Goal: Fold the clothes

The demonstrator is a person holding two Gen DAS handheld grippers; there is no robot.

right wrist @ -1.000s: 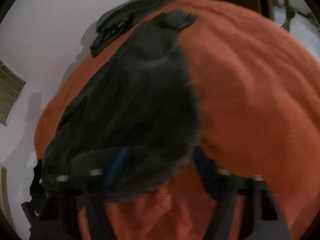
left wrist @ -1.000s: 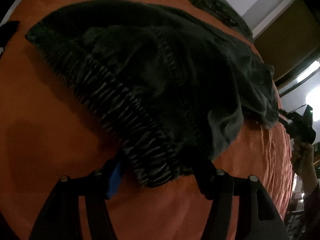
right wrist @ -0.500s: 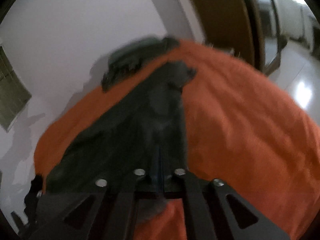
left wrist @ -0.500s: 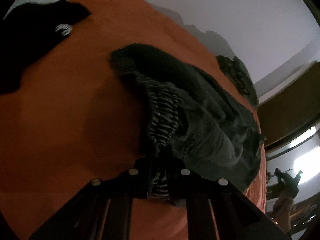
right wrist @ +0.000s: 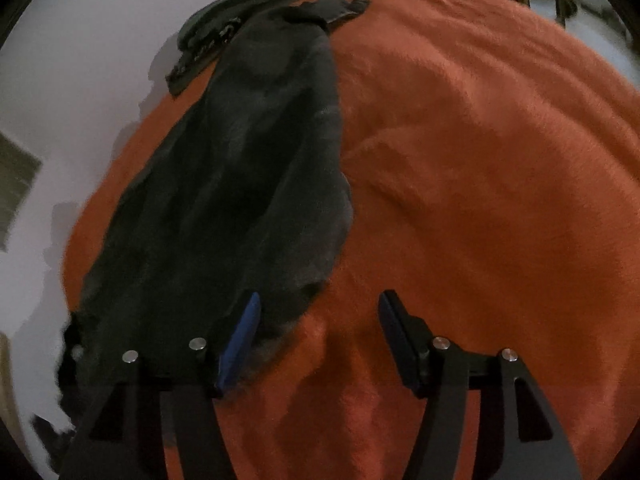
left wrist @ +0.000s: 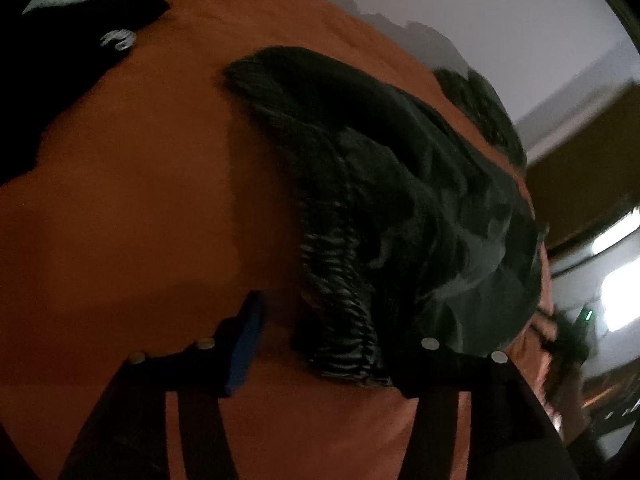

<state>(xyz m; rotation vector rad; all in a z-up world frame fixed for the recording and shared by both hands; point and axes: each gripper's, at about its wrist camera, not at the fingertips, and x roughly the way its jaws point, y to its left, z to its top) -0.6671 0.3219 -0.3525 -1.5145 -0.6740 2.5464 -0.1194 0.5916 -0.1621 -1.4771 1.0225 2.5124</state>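
Both claws, left (left wrist: 320, 344) and right (right wrist: 320, 320), just opened off the dark trousers (right wrist: 240, 180), half a second ago clamped.

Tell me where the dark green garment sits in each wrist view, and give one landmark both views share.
Left wrist: the dark green garment runs from upper centre to lower right, its ribbed waistband nearest the camera.
Right wrist: it runs from top centre to lower left.
Shared landmark: the orange blanket under it.

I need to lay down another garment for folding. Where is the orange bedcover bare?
Bare: the wide stretch of orange bedcover right of the dark trousers, and the patch between their waistband and the black garment. Crowded: the wall edge, with a folded garment.
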